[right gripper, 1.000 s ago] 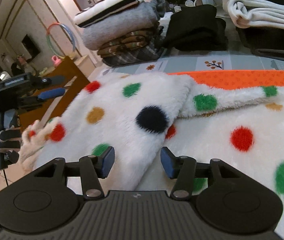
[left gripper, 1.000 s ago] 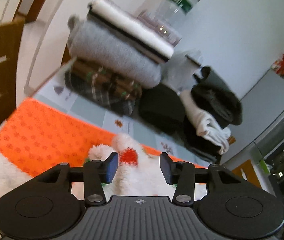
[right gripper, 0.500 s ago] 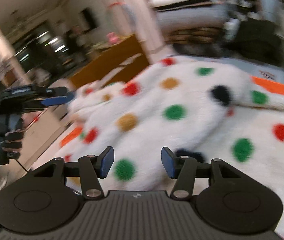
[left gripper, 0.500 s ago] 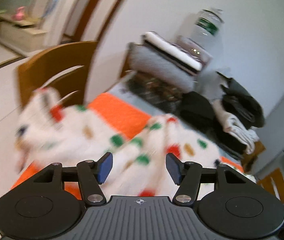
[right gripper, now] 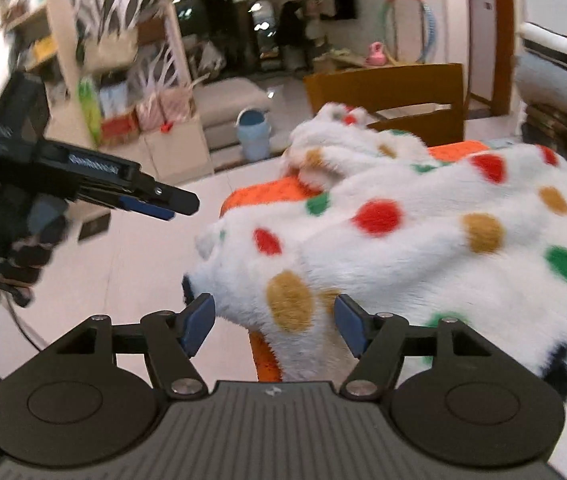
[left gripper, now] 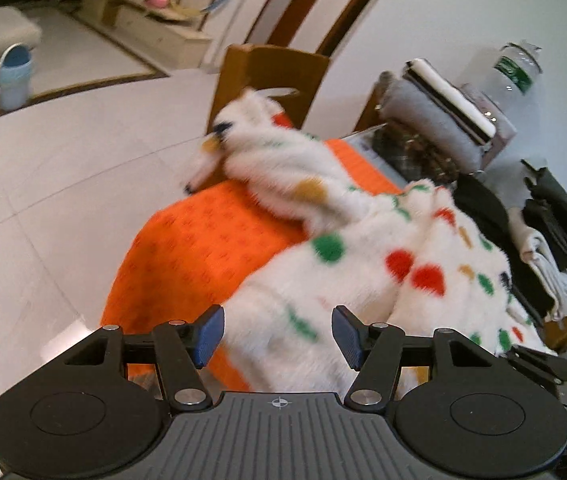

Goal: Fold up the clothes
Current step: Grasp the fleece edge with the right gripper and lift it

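A fluffy white garment with coloured dots [left gripper: 423, 264] lies bunched on the orange tablecloth [left gripper: 203, 248]; one sleeve stretches toward the chair. My left gripper [left gripper: 278, 336] hovers open over the garment's near edge, which lies below and between the blue pads without being pinched. In the right wrist view, the garment's [right gripper: 423, 232] corner at the table's edge sits between the jaws of my right gripper [right gripper: 274, 322], which are opening; the pads do not press it. The left gripper [right gripper: 181, 206] shows side-on at the left, held by a gloved hand [right gripper: 23, 256], away from the cloth.
A stack of folded clothes [left gripper: 435, 120], a big water bottle [left gripper: 511, 76] and dark and cream garments [left gripper: 555, 220] crowd the table's far side. A wooden chair [right gripper: 387, 92] stands at the table's end. A blue bin [right gripper: 253, 132] sits on the floor beyond.
Both grippers have swung away from the folded stack toward the table's chair end. The garment's sleeve now reaches toward the chair. Both jaws stand wider than before.
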`<move>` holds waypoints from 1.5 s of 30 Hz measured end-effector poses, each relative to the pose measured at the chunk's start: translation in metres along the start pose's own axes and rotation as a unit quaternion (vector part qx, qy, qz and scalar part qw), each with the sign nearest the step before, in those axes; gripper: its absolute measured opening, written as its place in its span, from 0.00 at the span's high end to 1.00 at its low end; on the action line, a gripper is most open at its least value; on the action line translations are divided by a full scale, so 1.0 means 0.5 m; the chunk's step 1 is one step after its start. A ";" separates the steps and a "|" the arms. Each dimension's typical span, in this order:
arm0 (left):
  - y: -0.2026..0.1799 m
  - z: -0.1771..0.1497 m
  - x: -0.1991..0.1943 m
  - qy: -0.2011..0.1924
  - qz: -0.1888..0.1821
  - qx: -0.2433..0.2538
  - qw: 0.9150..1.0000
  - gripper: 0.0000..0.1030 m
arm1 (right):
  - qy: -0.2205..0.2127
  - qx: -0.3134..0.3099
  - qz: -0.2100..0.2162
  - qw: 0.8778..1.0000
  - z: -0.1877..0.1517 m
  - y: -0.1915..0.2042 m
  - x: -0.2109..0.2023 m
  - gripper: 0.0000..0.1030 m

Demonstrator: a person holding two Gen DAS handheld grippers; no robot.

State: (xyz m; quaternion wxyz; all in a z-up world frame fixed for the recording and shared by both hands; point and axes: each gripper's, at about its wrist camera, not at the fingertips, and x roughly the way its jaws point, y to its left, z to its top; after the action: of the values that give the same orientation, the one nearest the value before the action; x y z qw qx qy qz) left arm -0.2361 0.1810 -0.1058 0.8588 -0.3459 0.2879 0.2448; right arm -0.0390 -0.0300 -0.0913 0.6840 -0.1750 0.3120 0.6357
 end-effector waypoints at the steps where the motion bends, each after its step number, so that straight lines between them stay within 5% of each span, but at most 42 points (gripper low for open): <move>1: 0.003 -0.004 -0.005 0.000 0.002 -0.004 1.000 0.39 | 0.007 -0.011 -0.003 1.000 -0.001 0.007 0.013 0.30; 9: 0.027 -0.021 -0.034 0.001 0.006 -0.024 1.000 0.36 | 0.028 -0.071 -0.072 0.994 -0.024 0.036 0.093 0.35; 13: 0.042 -0.019 -0.030 0.006 0.002 -0.032 0.999 0.35 | 0.026 -0.061 -0.098 0.993 -0.021 0.024 0.103 0.71; 15: 0.048 -0.016 -0.026 0.008 -0.001 -0.034 0.999 0.35 | 0.026 -0.036 -0.092 0.995 -0.012 0.008 0.090 0.85; 21: 0.059 0.009 -0.004 0.012 -0.013 -0.032 0.999 0.35 | -0.069 0.121 -0.049 0.989 0.043 -0.063 -0.050 0.88; 24: 0.058 0.021 0.007 0.016 -0.019 -0.025 0.999 0.35 | -0.146 0.219 -0.044 0.964 0.050 -0.124 -0.156 0.88; 27: 0.054 0.030 0.019 0.021 -0.023 -0.018 0.999 0.35 | -0.212 0.308 -0.053 0.926 0.039 -0.197 -0.252 0.88; 31: 0.044 0.038 0.034 0.030 -0.030 -0.009 0.999 0.35 | -0.262 0.381 -0.099 0.881 -0.013 -0.287 -0.352 0.89; 40: 0.018 0.052 0.039 0.035 -0.048 -0.008 0.998 0.34 | -0.252 0.519 -0.256 0.776 -0.199 -0.435 -0.416 0.90; 43: 0.012 0.049 0.041 0.036 -0.050 -0.008 0.998 0.33 | -0.226 0.535 -0.290 0.761 -0.239 -0.462 -0.391 0.87; 45: 0.013 0.044 0.045 0.040 -0.051 -0.009 0.998 0.32 | -0.208 0.531 -0.305 0.763 -0.246 -0.467 -0.377 0.86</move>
State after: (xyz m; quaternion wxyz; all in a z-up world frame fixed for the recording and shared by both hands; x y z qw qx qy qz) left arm -0.2170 0.2062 -0.1105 0.8549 -0.3771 0.3018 0.1895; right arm 0.1648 -0.2818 -0.0971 0.8733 0.2668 0.3805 0.1466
